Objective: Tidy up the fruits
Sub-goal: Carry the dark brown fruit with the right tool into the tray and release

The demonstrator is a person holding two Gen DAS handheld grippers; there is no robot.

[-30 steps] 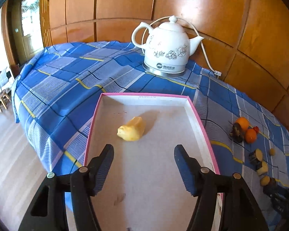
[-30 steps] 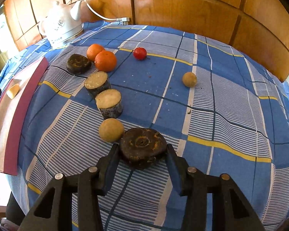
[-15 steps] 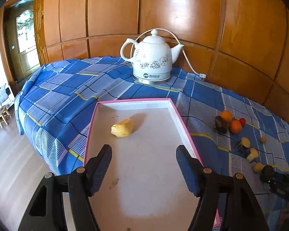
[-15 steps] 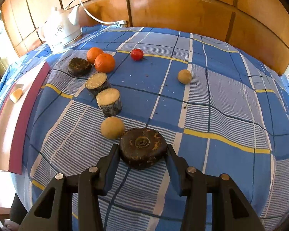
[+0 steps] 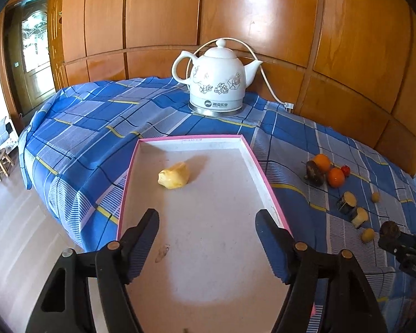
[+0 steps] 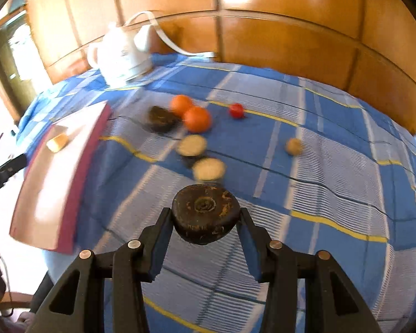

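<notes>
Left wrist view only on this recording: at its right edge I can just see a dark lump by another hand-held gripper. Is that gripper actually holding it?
Observer: Yes. In the right wrist view the right hand-held gripper has a pad pressed on each side of the dark round fruit.
Operator: Is the fruit resting on the table?
Observer: It appears to be off the checked cloth; its lower edge hangs between the fingers with striped fabric showing below it, though the frame is blurred.
Operator: Where is the tray from there?
Observer: To the left of the held fruit, the tray turns its pink outer wall to this camera, with the yellow piece inside.
</notes>
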